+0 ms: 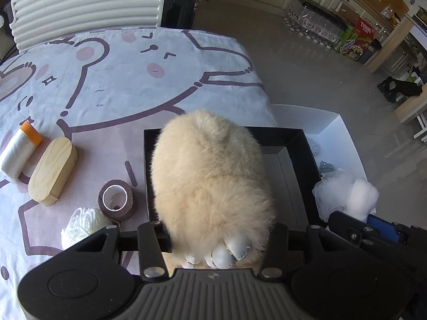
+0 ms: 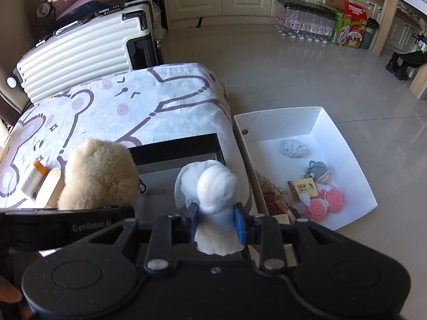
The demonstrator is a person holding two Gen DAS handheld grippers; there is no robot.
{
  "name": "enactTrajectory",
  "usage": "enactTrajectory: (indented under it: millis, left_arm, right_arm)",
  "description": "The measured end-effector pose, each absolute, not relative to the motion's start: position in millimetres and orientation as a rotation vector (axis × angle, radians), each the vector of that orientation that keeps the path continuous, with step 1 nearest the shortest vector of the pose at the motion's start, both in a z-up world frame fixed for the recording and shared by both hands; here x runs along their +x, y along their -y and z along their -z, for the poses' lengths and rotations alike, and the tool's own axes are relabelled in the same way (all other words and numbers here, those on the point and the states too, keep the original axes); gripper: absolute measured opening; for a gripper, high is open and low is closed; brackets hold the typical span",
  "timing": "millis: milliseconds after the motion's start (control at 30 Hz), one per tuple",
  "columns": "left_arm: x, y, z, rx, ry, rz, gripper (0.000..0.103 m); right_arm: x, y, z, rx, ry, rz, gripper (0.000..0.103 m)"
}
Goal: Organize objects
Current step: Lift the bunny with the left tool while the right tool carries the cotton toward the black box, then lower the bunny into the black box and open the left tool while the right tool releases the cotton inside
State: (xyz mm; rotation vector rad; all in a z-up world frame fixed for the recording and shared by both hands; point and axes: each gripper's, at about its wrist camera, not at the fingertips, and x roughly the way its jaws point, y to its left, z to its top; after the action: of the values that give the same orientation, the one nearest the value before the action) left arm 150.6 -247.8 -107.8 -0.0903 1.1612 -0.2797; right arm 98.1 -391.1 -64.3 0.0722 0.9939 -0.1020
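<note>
Above the shallow black rectangular tray [image 1: 299,144], a fluffy cream plush toy [image 1: 210,176] is pinched by the left gripper [image 1: 213,250]; a white gauze bundle [image 2: 210,186] is clamped by the right gripper [image 2: 216,222].

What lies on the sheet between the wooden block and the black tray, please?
A roll of brown tape stands there on end, apart from the wooden block and the black tray. The left wrist view shows it.
</note>
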Motion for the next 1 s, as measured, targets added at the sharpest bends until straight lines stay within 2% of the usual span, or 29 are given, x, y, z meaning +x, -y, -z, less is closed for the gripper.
enactTrajectory:
  millis: [367, 667, 733, 1000]
  left_arm:
    - [159.4, 250.7, 131.1, -0.079, -1.226, 0.258, 0.051]
    - [151.5, 265.2, 125.6, 0.049, -1.183, 0.286, 0.064]
    - [149.9, 266.7, 120.9, 0.087, -1.15, 0.273, 0.072]
    - [148.6, 262.6, 111.4, 0.104, -1.125, 0.297, 0.073]
  right_arm:
    - [113.4, 384.2, 87.0, 0.073, -1.075, 0.069, 0.029]
    - [117.6, 393.0, 96.5, 0.118, -1.109, 0.1, 0.029]
    - [117.5, 394.9, 96.0, 0.125, -1.108, 0.104, 0.029]
    - [116.8, 393.6, 94.5, 0.138, -1.115, 0.105, 0.029]
